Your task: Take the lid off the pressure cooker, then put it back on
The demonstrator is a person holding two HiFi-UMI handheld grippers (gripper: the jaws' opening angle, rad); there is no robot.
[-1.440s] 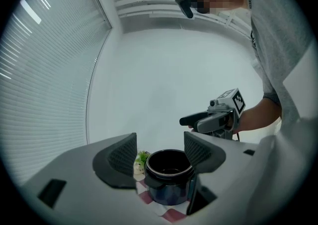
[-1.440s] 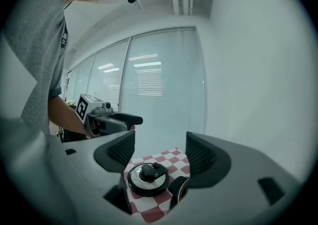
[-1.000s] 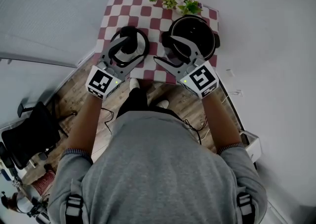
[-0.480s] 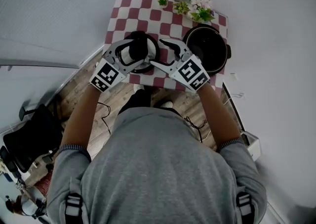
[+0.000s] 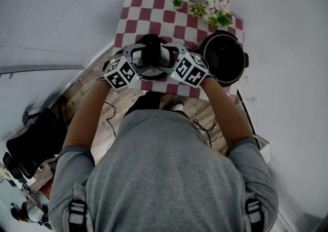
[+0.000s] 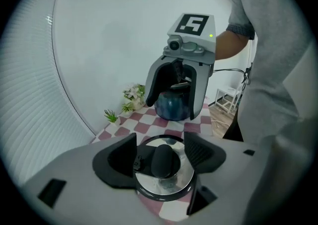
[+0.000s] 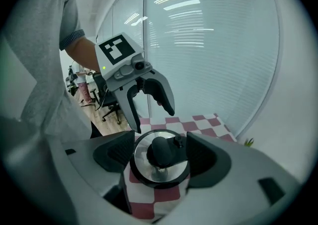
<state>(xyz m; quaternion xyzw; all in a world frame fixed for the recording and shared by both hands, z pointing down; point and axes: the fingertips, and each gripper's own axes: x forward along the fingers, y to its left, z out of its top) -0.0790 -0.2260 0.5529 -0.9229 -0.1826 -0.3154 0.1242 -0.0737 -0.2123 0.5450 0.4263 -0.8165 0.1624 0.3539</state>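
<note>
Lid (image 6: pixel 171 182) off, on bench (image 5: pixel 134 8) beside pot (image 5: pixel 225 59). We just moved left gripper (image 6: pixel 163 153) and right gripper (image 7: pixel 159 153) in; fingers open, flanking knob (image 7: pixel 161 152). Refit likely next.

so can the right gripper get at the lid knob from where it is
Probably yes: the right gripper has its jaws open either side of the black knob of the lid, nothing between. The left gripper, open opposite, may crowd it.
</note>
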